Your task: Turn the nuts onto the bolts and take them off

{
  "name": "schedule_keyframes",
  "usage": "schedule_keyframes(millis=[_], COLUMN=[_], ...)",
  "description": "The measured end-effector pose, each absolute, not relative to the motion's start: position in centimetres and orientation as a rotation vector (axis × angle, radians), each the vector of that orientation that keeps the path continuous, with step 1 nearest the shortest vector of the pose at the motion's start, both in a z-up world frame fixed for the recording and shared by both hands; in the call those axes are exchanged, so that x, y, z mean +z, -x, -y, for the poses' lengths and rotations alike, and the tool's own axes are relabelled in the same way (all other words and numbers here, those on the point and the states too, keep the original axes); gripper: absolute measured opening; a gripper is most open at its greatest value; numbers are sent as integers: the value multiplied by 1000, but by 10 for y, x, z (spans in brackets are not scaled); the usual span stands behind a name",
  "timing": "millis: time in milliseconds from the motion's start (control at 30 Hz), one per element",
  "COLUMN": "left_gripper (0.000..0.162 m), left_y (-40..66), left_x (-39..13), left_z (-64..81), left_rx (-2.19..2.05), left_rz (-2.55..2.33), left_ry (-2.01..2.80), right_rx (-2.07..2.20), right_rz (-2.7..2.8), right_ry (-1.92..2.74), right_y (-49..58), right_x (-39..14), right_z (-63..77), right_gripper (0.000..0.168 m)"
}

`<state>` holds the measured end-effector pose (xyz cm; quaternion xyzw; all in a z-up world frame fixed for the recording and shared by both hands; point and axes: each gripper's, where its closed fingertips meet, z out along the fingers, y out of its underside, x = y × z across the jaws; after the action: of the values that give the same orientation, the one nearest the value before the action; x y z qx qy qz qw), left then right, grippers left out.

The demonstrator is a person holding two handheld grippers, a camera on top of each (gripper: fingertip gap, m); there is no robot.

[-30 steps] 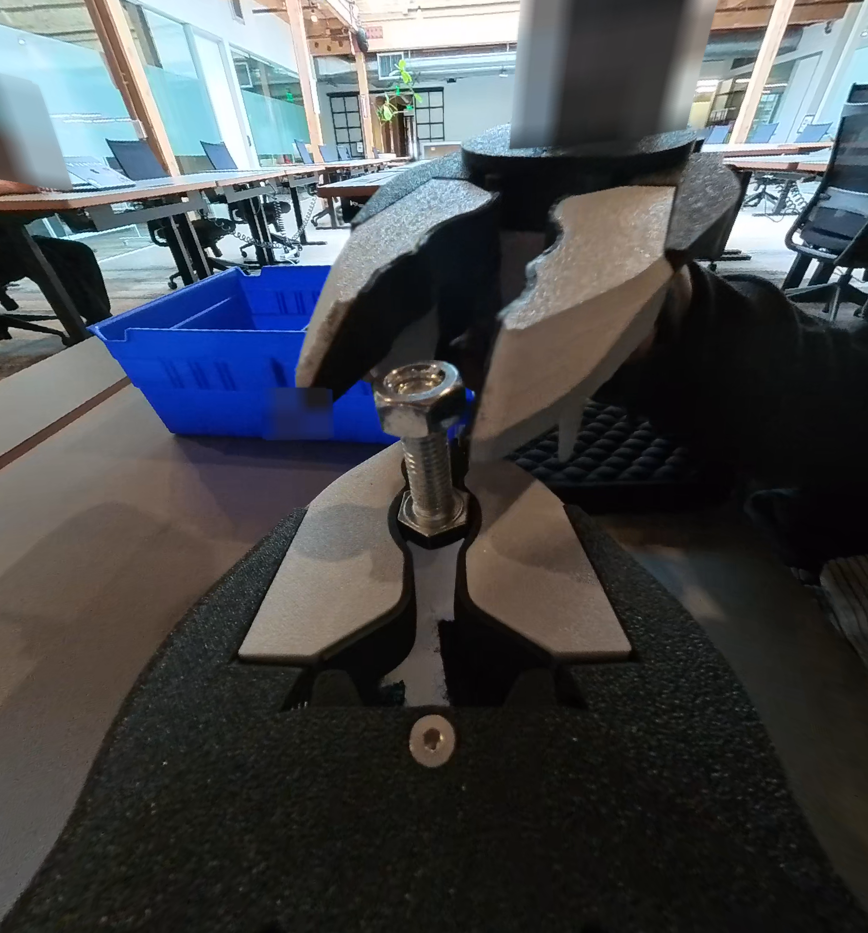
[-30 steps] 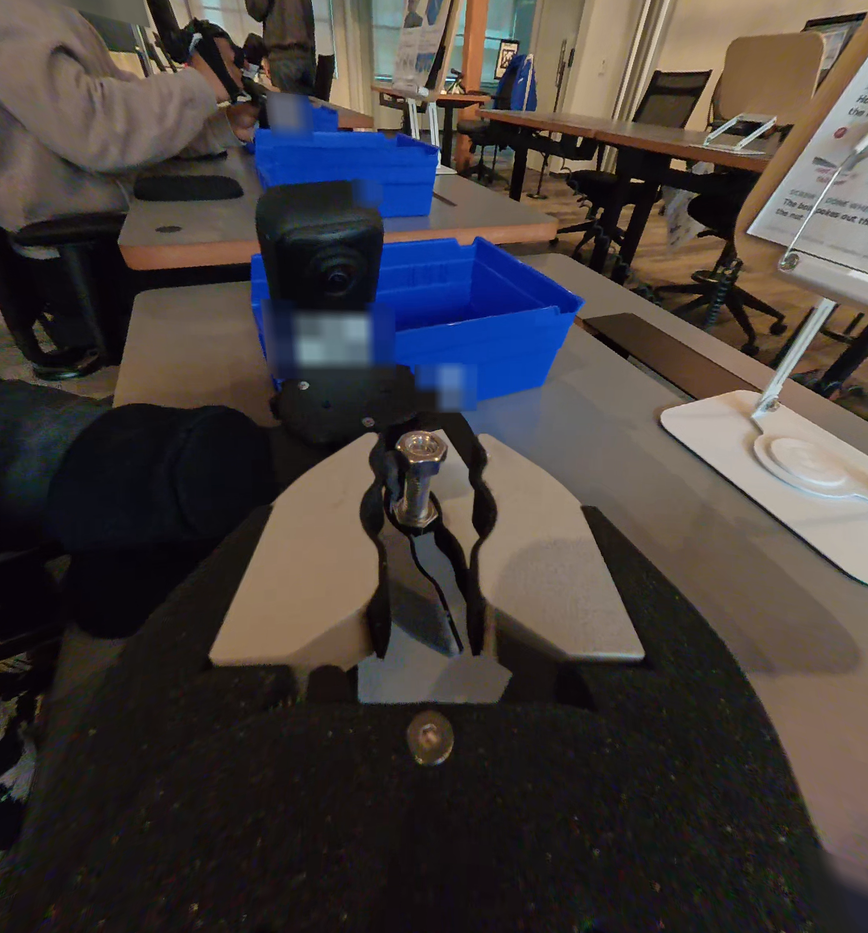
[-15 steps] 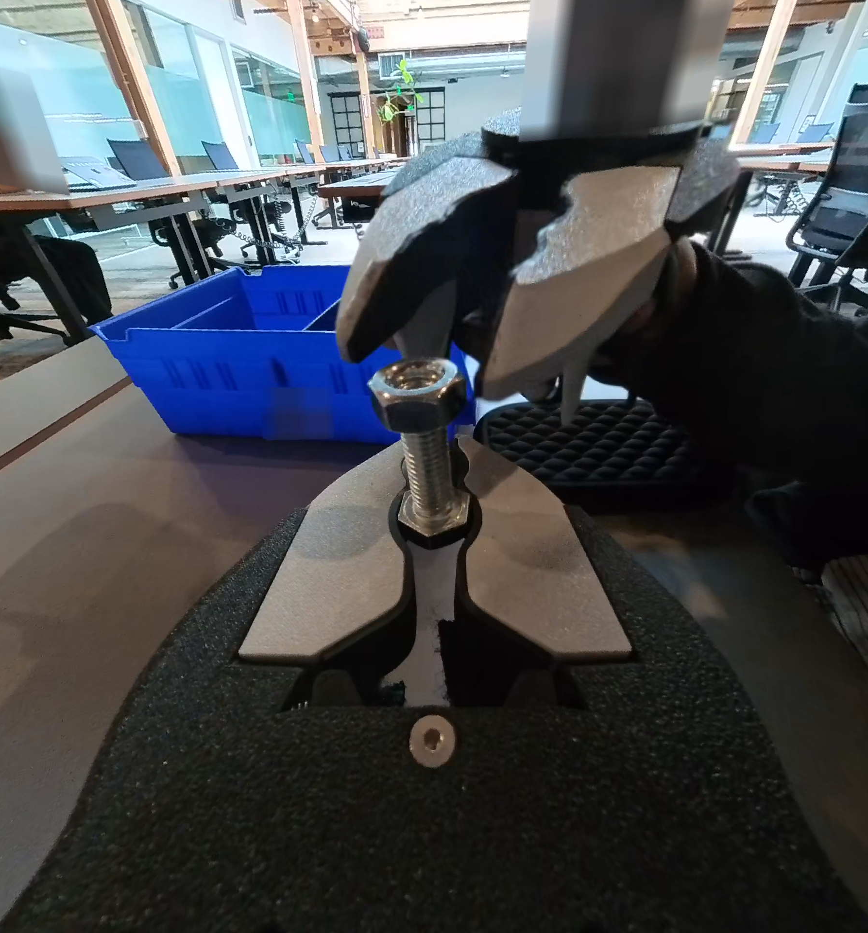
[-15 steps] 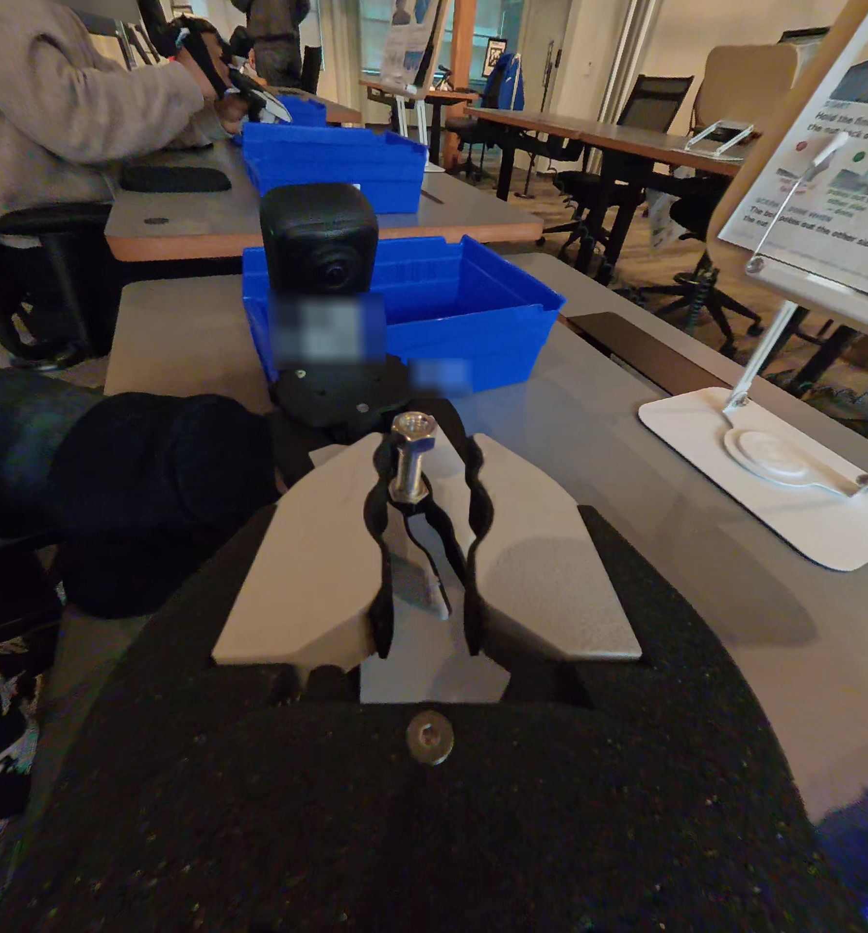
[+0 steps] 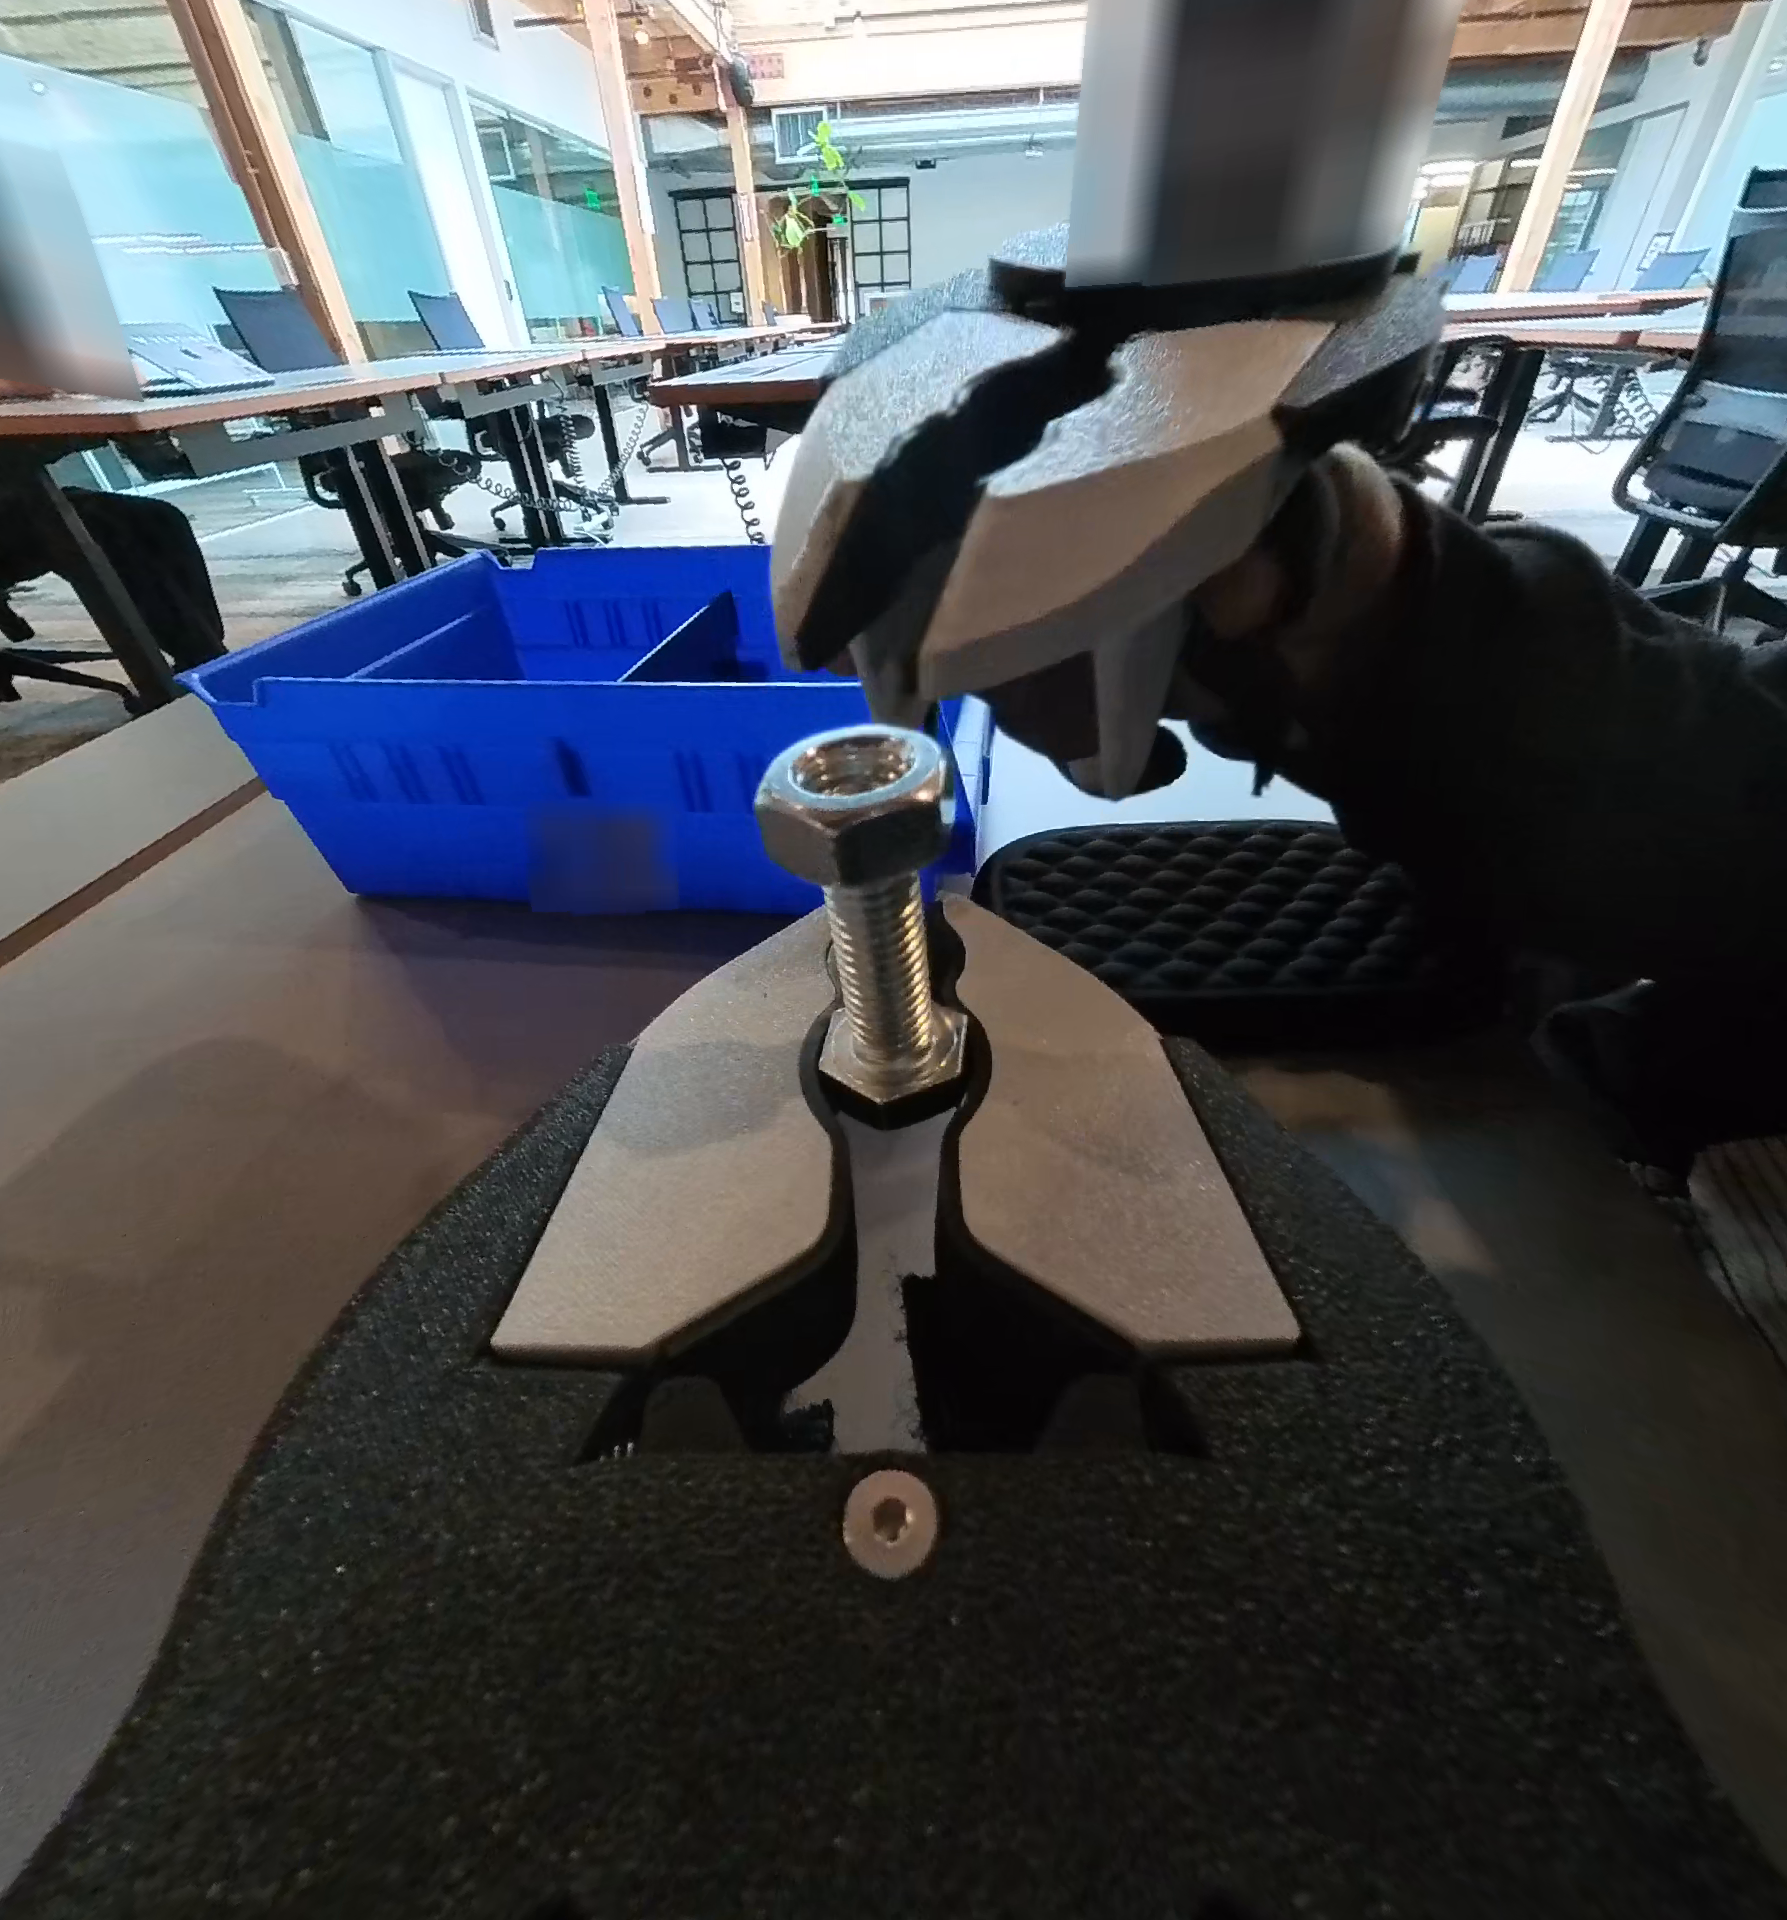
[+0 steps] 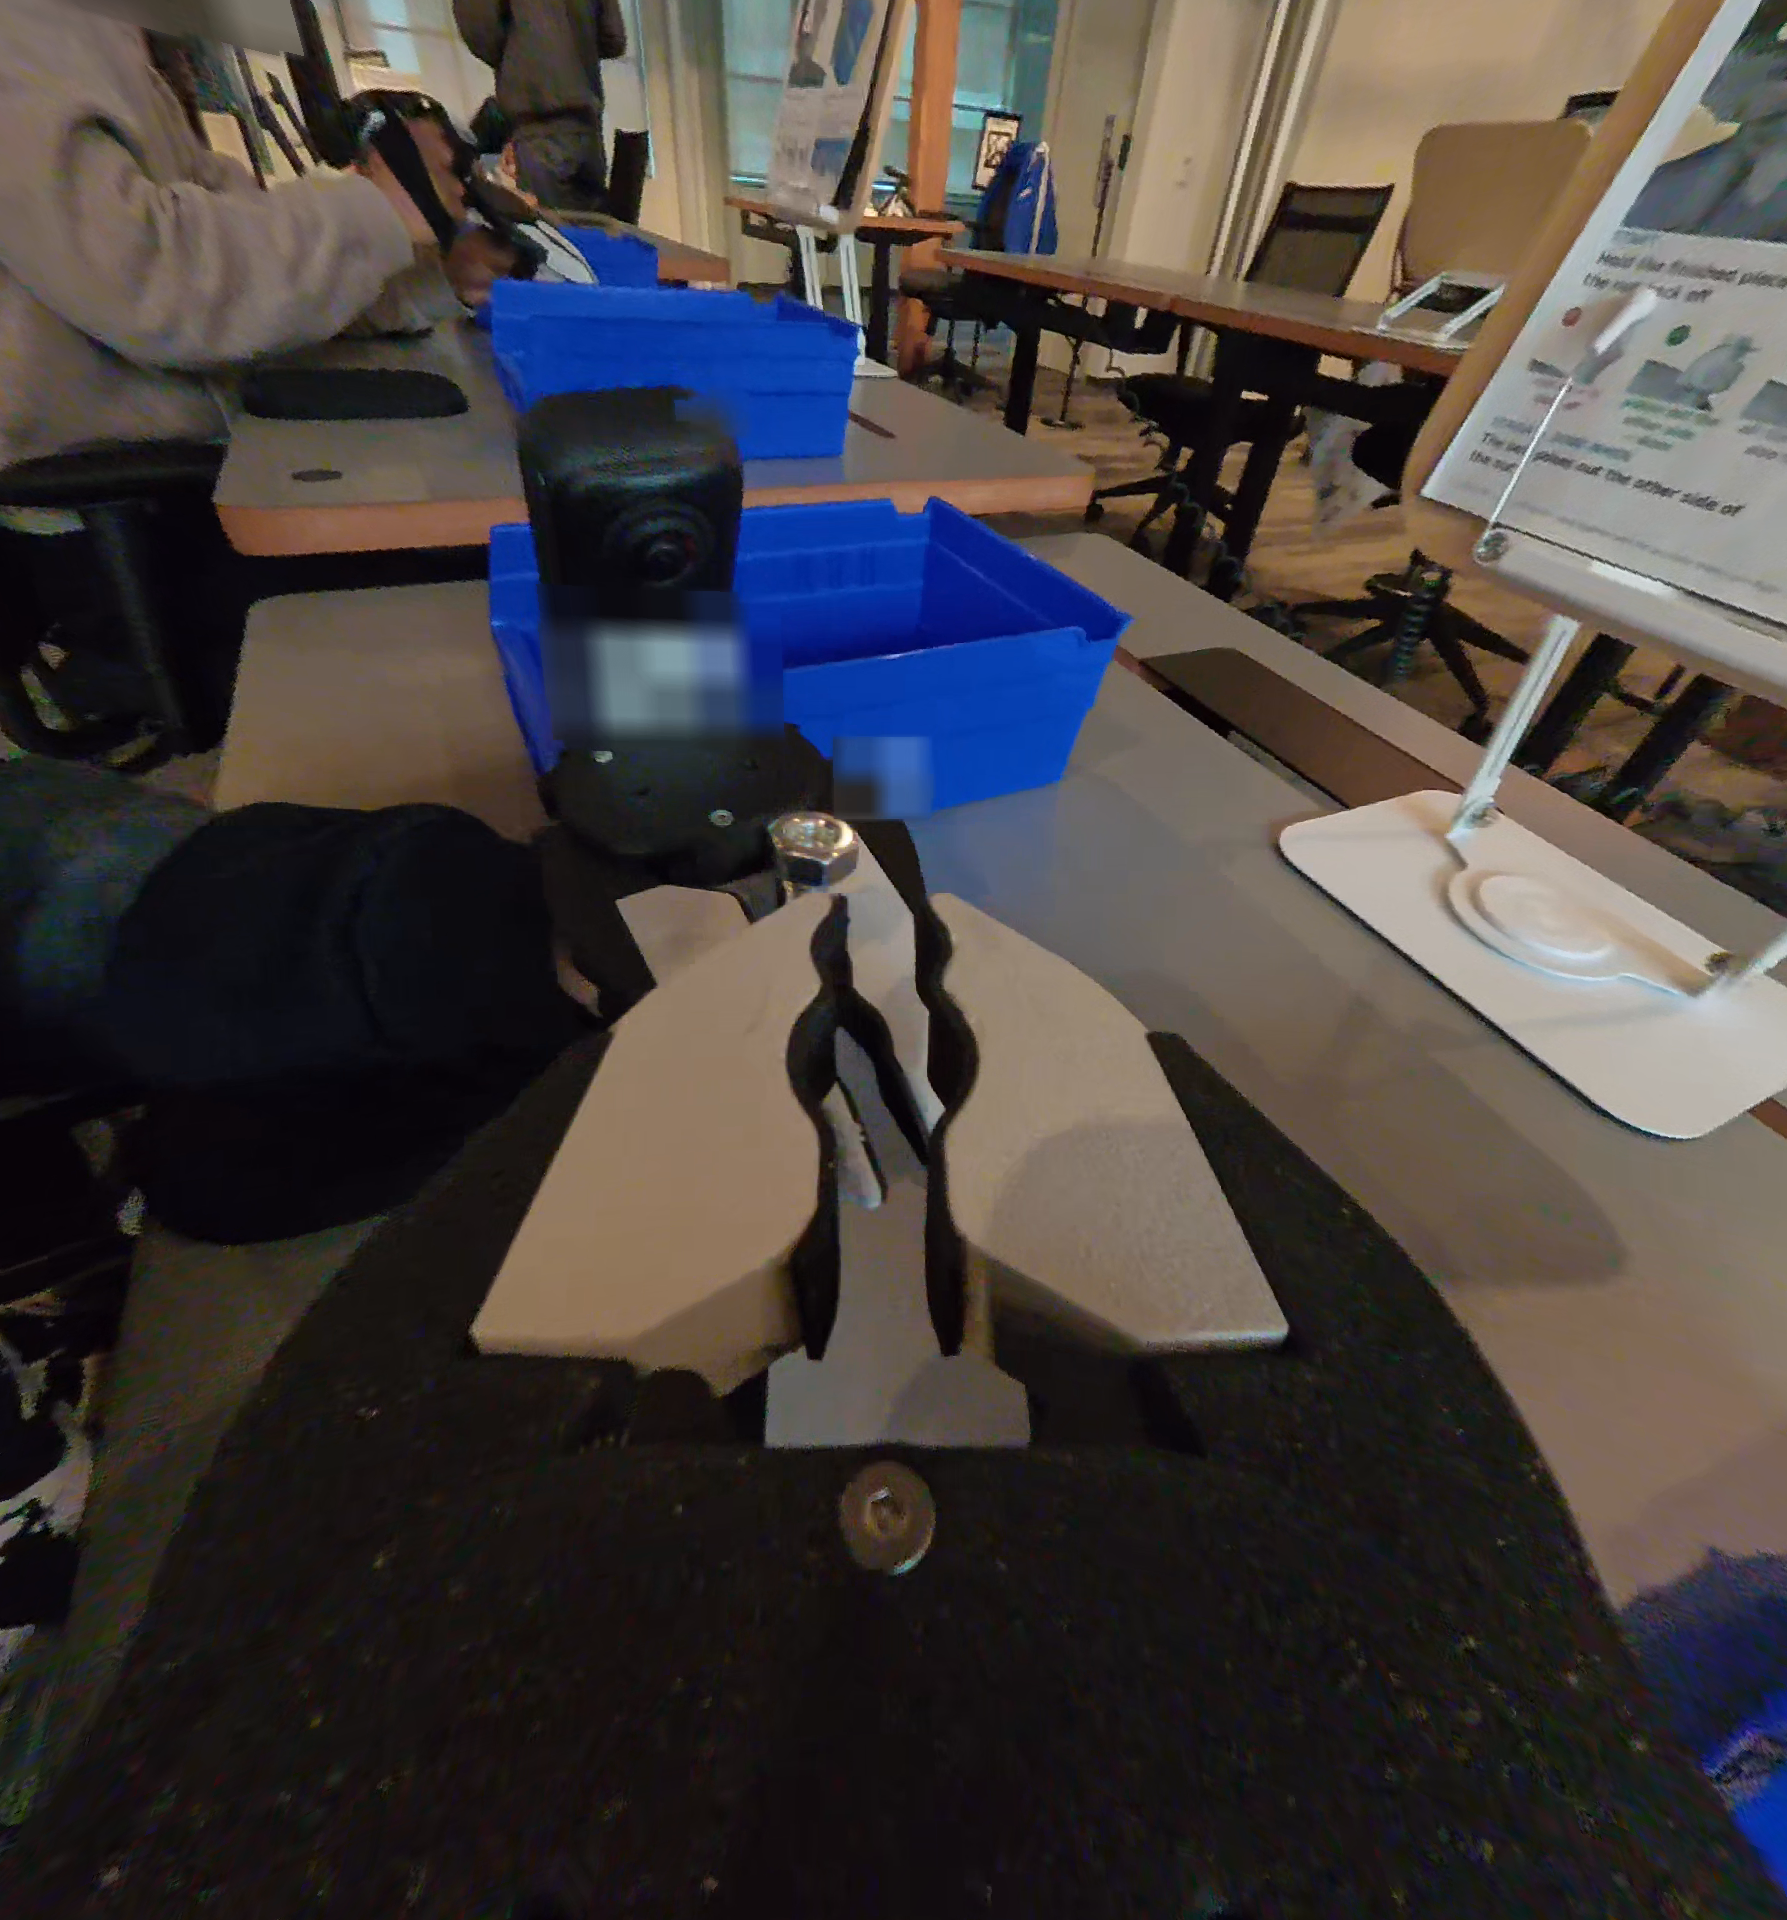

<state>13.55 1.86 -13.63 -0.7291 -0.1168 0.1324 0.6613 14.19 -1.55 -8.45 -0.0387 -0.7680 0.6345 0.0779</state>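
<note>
1. The left gripper (image 5: 894,1023) has its jaws clenched on the bolt (image 5: 881,977), upright, head down.
2. The nut (image 5: 853,802) sits atop the bolt's thread.
3. The right gripper (image 5: 982,717) hovers just above the nut, jaws released, over the desk (image 5: 193,1039).

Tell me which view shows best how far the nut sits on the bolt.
The left wrist view: the nut sits at the tip of the upright bolt, bare thread showing below it down to the head clamped in the left gripper. The right wrist view shows only the nut's top, beyond the right gripper, whose jaws stand apart.
</note>
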Motion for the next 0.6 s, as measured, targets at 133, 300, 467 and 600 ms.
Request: schedule_keyframes(millis=[133, 300, 467, 600], left_gripper=[11, 11, 11, 11], left_y=[-135, -135, -137, -141], left_x=[-137, -137, -136, -138], left_z=[-19, -18, -19, -22], left_rx=[301, 302, 293, 270], left_rz=[266, 267, 261, 238], left_ry=[1651, 1652, 1652, 1663], right_rx=[1854, 1795, 1801, 1811], right_rz=[2356, 2419, 2412, 2433], right_ry=[88, 79, 64, 19], right_y=[-149, -152, -152, -155], right_x=[-88, -96, -94, -95], right_z=[29, 46, 46, 44], right_gripper=[27, 35, 18, 18])
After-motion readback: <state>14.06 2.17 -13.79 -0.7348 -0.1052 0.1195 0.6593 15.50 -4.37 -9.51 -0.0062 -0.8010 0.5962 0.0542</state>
